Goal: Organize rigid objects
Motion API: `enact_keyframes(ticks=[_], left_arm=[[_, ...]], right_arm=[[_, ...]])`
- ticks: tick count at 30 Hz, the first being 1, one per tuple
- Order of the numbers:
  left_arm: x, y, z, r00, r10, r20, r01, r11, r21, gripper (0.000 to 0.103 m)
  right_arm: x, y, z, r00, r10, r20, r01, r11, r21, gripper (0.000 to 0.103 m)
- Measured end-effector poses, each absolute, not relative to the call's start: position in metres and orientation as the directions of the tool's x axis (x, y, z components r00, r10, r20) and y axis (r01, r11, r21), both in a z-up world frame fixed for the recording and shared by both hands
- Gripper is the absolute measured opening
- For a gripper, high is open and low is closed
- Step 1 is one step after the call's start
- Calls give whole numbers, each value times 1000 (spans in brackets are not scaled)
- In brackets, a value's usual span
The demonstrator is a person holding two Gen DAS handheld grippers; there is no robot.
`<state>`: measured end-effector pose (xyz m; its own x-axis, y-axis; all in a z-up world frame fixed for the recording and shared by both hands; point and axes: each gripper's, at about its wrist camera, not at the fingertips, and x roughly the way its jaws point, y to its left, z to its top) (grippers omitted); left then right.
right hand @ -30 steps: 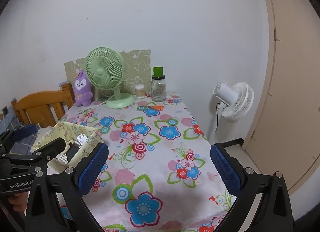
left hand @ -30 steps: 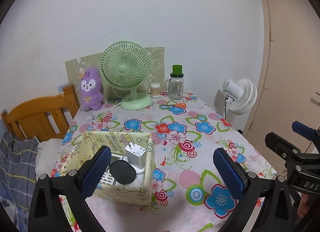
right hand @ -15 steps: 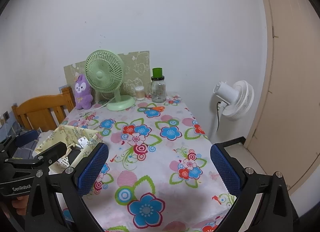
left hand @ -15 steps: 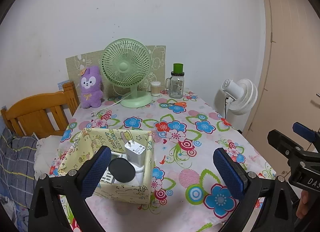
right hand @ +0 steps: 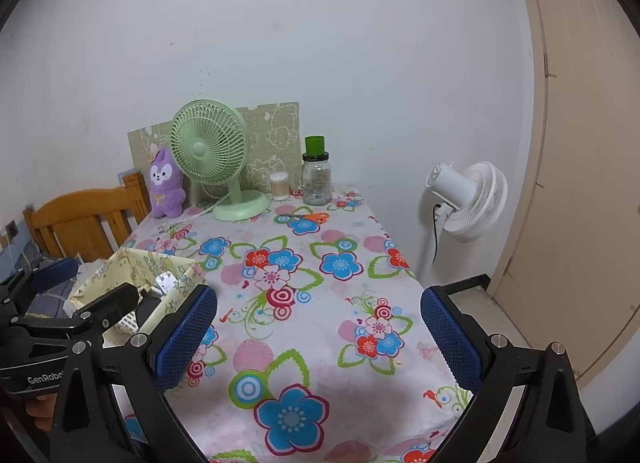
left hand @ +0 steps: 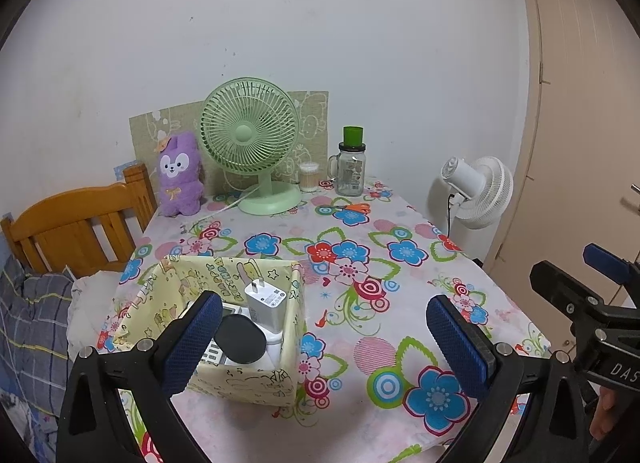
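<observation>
A pale yellow fabric storage box printed with cartoon figures (left hand: 224, 363) stands near the left edge of the flower-patterned tablecloth (left hand: 360, 263), an easy reach for both hands. Inside it sit a white wall charger with its metal prongs up (left hand: 266, 303), a round black disc-shaped device (left hand: 240, 339) and a white remote-like keypad (left hand: 214, 353), leaning against each other, so the rigid items appear already gathered. The left gripper (left hand: 324, 343) hangs above the near edge of the table with its blue-padded fingers (left hand: 192, 347) spread wide and nothing between them. The right gripper (right hand: 318, 343), further right over bare cloth, is likewise wide apart and empty. At the far end by the wall stand a mint-green desk fan (left hand: 256, 151), a purple plush rabbit (left hand: 178, 175) and a glass jar with a green lid (left hand: 351, 167), well apart from the box. Orange-handled scissors (right hand: 306, 217) lie near the jar, possibly left to collect.
</observation>
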<state>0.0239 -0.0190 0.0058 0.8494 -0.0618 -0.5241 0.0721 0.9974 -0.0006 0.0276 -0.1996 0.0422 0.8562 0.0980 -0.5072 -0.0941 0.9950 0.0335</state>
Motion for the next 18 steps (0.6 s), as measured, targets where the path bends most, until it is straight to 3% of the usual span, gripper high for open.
enact_keyframes(ticks=[18], left_arm=[[14,-25,6,860,-54,-507,86,995,40,103]], right_arm=[[19,-199,41,869,70,-490,-78,997,4,103]])
